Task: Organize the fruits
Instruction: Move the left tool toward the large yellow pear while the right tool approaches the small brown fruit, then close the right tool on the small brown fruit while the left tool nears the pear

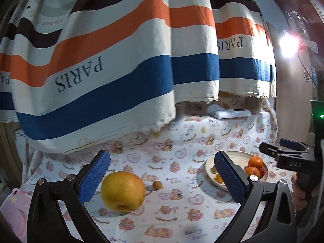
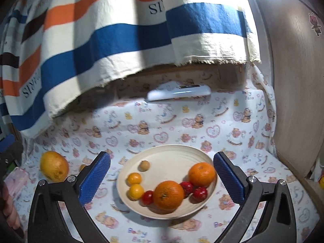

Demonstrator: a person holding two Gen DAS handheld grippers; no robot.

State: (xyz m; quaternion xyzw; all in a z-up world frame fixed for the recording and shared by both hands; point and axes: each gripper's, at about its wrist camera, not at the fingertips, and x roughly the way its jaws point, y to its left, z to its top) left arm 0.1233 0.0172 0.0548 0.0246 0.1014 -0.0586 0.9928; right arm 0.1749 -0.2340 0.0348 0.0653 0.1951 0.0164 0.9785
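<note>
A big yellow fruit [image 1: 123, 191] lies on the bear-print cloth, just ahead of my open left gripper [image 1: 163, 177] and nearer its left pad, untouched. A small brown fruit [image 1: 157, 184] sits right of it. The cream plate [image 2: 172, 154] holds two oranges [image 2: 168, 194], two small yellow fruits [image 2: 134, 178], three small red fruits [image 2: 147, 196] and a small brown one [image 2: 144, 165]. My right gripper [image 2: 162, 177] hovers open in front of the plate, nothing between its pads. In the right wrist view the yellow fruit [image 2: 54, 166] lies left of the plate.
A striped cloth [image 1: 121, 60] hangs over the back of the table. A white remote-like device [image 2: 179, 92] lies at the back. A wooden panel [image 2: 297, 81] bounds the right side. A pink case [image 1: 15, 208] sits at the left edge. A bright lamp [image 1: 288, 44] shines at upper right.
</note>
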